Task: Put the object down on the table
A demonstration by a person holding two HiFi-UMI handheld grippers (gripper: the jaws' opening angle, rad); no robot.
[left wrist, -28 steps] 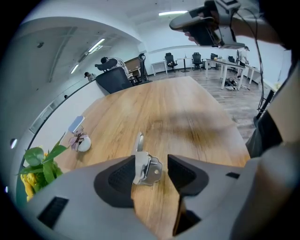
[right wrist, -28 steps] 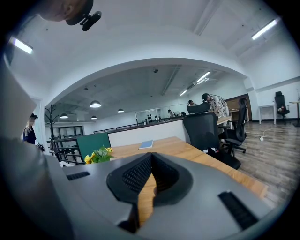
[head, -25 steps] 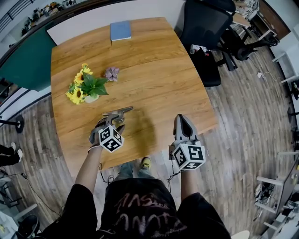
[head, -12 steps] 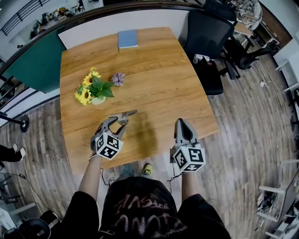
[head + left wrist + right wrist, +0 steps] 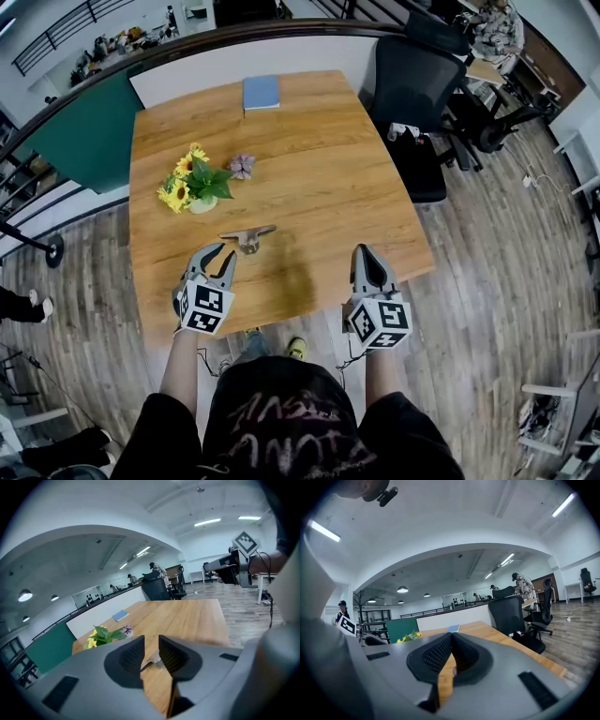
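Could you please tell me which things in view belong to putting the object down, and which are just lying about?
Part of the job: grey metal object, lying on the table; left gripper, jaws apart, just been closing, nothing between them.

Just lying about: sunflowers, purple flower, blue book, office chair; right gripper, shut and empty.

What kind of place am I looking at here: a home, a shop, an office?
Most likely an open-plan office or lab: a big wooden table, black swivel chairs beside it, ceiling strip lights, and people standing in the background.
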